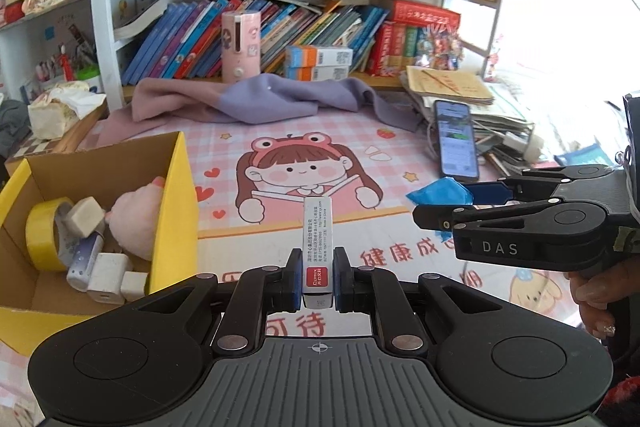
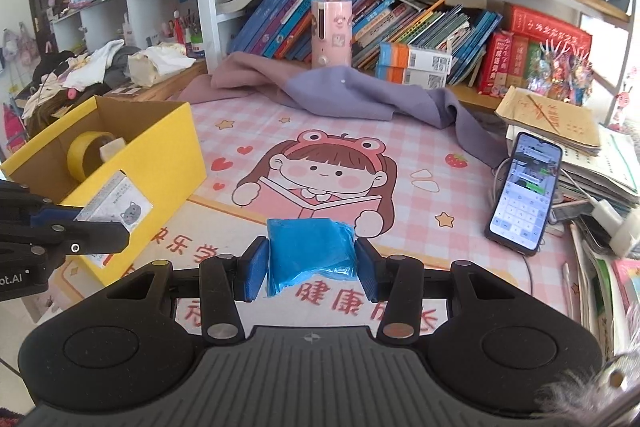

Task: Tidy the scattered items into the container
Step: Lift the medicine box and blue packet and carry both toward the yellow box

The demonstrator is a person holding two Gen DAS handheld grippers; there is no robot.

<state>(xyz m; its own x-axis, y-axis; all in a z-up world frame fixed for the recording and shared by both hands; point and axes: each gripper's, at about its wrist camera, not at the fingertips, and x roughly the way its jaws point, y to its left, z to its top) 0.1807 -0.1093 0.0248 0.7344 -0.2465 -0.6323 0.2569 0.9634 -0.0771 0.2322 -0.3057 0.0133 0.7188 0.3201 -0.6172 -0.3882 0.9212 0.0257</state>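
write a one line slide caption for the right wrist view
Right gripper holds a blue plastic packet above the cartoon desk mat, yellow cardboard box to its left.

A child's study corner at home: crammed bookshelves point(image 2: 400, 15) above a cartoon desk mat point(image 2: 320, 171).

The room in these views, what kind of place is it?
Probably a child's study desk at home: crowded bookshelves, a cartoon desk mat, and a pink cartoon canister in front of the books.
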